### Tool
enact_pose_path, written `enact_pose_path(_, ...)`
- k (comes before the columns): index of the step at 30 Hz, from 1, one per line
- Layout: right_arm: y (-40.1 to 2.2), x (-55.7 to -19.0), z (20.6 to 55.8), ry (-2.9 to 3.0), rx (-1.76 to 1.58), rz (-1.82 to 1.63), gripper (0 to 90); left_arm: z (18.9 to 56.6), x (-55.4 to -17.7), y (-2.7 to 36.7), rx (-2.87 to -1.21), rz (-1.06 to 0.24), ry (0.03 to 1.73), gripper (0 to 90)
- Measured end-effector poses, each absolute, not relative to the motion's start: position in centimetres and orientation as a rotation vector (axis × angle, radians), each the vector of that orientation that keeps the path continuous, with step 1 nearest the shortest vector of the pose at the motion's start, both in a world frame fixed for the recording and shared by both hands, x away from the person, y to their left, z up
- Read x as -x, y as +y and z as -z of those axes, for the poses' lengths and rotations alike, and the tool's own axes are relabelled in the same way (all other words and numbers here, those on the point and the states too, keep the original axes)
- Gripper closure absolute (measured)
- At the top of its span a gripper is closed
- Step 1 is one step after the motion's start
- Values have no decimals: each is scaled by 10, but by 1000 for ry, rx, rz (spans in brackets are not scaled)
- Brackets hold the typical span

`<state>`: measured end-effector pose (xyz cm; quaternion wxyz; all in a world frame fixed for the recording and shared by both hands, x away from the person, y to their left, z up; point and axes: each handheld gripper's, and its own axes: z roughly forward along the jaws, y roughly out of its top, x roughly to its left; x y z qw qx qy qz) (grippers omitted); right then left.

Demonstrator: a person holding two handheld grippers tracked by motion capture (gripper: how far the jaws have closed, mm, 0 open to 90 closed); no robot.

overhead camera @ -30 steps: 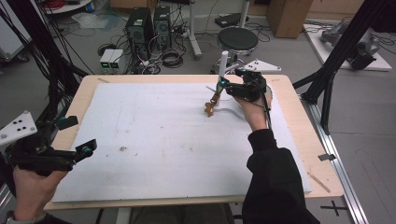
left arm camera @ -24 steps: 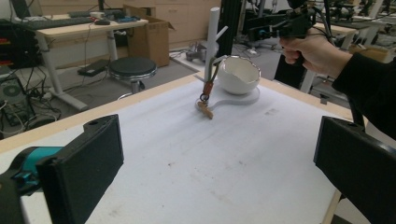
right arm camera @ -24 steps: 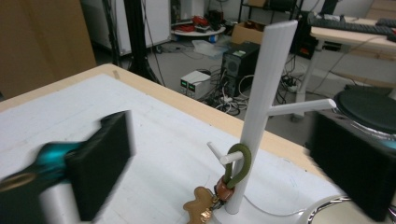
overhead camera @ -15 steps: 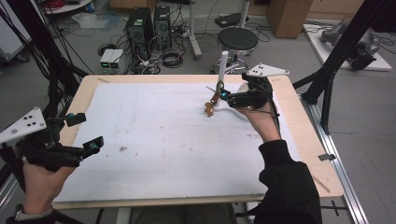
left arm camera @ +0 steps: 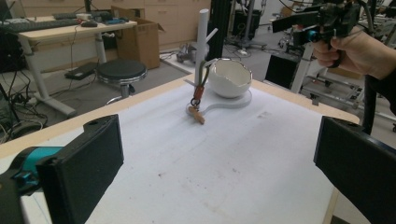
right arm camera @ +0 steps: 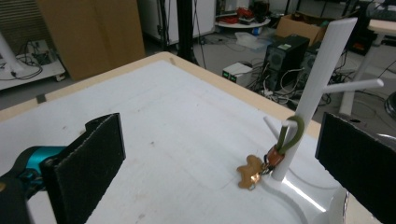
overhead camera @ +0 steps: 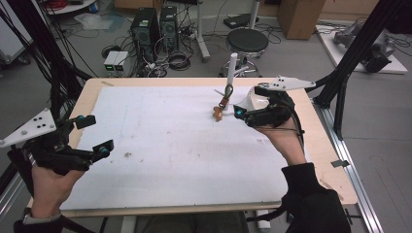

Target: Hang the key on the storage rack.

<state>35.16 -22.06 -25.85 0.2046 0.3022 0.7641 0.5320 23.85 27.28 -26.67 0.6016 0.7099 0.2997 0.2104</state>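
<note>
A person stands at a wooden table [overhead camera: 325, 145] covered by a white mat [overhead camera: 180, 145], holding a two-jaw claw in each hand.

The right gripper [overhead camera: 241, 112] hovers above the far right part of the mat. Its jaws have just been opening and now stand spread wide, with nothing between them.

Just beyond and slightly to one side of its tips stands a white stand [right arm camera: 322, 88], an upright post with short side pegs. A keychain [right arm camera: 268, 156] hangs from one low peg by an olive-green loop. Its brown clasp and tan, figure-shaped charm reach down to the mat at the foot of the post. The claw does not touch the keychain; the two are near but apart.

A white bowl [left arm camera: 229, 77] sits on the stand's base, beside the post and under the right hand.

The left gripper [overhead camera: 90, 133] hovers over the near left edge of the table, well apart from the stand. Its jaws are spread wide and empty.
</note>
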Motion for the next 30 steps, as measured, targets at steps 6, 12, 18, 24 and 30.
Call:
enact_pose_path(6,-231,-335,263,2142,-834,-1471,5,266,-241,269,-1638,-484,690,19)
enact_pose_path(12,-244,-320,264,2144,-848,-1504,5,270,-244,265,-1630,-466,691,18)
enact_pose_path(18,-256,-306,264,2121,-865,-1534,5,274,-247,258,-1654,-461,696,19)
enact_pose_path(24,-265,-292,265,2133,-869,-1566,6,272,-244,257,-1639,-465,685,19)
enact_pose_path(30,-276,-275,265,2112,-844,-1581,5,272,-245,256,-1644,-454,682,18)
